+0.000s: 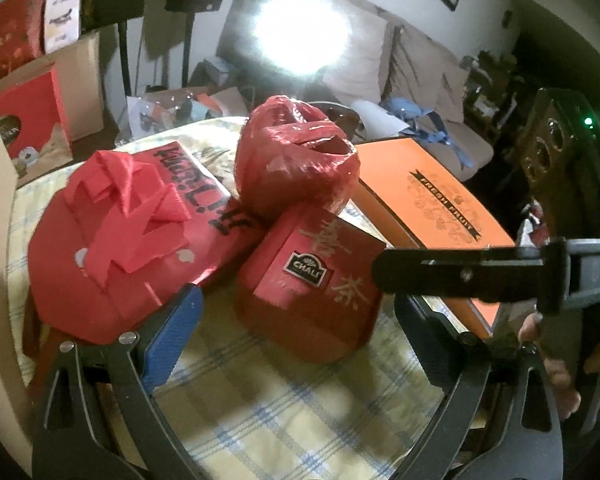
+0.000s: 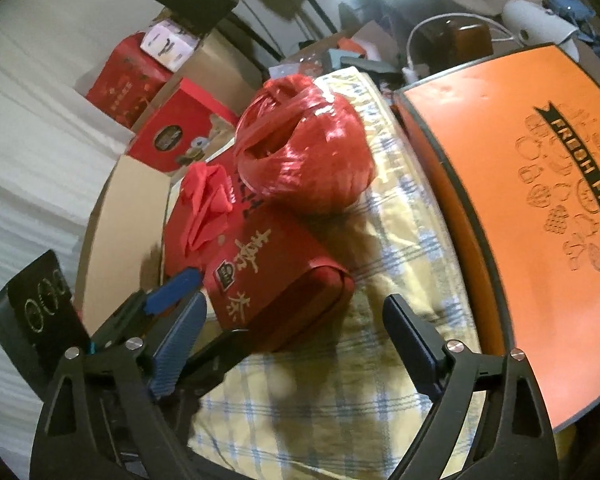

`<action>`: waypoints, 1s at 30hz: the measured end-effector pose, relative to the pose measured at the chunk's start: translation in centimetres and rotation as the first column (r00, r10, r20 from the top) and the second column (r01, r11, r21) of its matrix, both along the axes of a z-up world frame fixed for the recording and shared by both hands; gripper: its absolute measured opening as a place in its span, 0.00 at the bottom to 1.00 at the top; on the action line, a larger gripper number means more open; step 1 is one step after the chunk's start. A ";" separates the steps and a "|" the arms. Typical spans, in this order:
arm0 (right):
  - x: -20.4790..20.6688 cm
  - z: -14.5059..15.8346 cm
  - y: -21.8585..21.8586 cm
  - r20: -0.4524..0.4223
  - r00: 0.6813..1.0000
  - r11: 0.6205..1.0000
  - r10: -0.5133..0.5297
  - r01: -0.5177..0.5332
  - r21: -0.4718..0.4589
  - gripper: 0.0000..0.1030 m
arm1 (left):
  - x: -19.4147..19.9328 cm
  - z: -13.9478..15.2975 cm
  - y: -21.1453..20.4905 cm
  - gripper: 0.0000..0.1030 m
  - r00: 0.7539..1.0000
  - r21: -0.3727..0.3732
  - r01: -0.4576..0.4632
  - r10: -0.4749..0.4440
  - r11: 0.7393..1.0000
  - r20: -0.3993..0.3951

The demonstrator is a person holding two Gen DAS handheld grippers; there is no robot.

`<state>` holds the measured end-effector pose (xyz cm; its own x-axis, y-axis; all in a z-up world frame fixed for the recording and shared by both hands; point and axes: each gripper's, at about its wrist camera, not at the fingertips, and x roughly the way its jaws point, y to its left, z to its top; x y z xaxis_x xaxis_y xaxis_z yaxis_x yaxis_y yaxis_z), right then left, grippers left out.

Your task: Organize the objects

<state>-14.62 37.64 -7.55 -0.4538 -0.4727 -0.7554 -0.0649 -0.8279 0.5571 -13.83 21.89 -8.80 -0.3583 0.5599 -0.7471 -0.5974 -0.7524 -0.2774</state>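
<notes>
— Both grippers hung over the checked cloth (image 2: 400, 208); what were the jaws doing?

— Left gripper (image 1: 296, 320): jaws spread wide, nothing clamped, with the red tea box (image 1: 312, 280) lying between the fingers but untouched. Right gripper (image 2: 296, 332): jaws likewise apart and empty, one corner of the same tea box just ahead of them.

— Where did the task items sit?

— Tea box: on the cloth, leaning against the larger red gift box (image 1: 140, 232), which carried a crumpled red ribbon on top. Red plastic bag (image 2: 304, 156): tied shut, behind both boxes and touching them. Orange fruit box (image 2: 520, 220): flat, on the right, beside the cloth.

— Any obstructions?

— One finger of the right gripper crossed the left view in front of the orange box. Cardboard cartons (image 2: 204, 56) and red cartons (image 2: 176, 132) stood stacked beyond the table's left edge.
</notes>
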 end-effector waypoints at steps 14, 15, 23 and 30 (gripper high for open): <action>-0.7 0.2 -1.4 -0.001 0.998 0.998 0.056 -0.056 -0.031 0.79 | 0.4 -0.9 0.7 0.90 0.999 0.050 0.018 -0.020 0.999 0.051; -0.8 0.3 -1.5 -0.004 0.998 0.998 0.055 -0.055 -0.023 0.79 | 0.4 -0.9 0.6 0.89 0.998 0.057 0.017 -0.020 0.998 0.056; -1.0 0.1 -1.6 -0.014 0.999 0.999 0.048 -0.049 -0.013 0.79 | 2.9 -0.5 0.4 0.83 0.990 0.083 0.108 -0.115 0.991 0.086; -0.9 -0.3 -1.8 -0.008 0.999 0.999 0.041 -0.041 0.033 0.79 | 1.5 -0.5 0.3 0.83 0.997 0.062 0.022 -0.026 0.998 0.068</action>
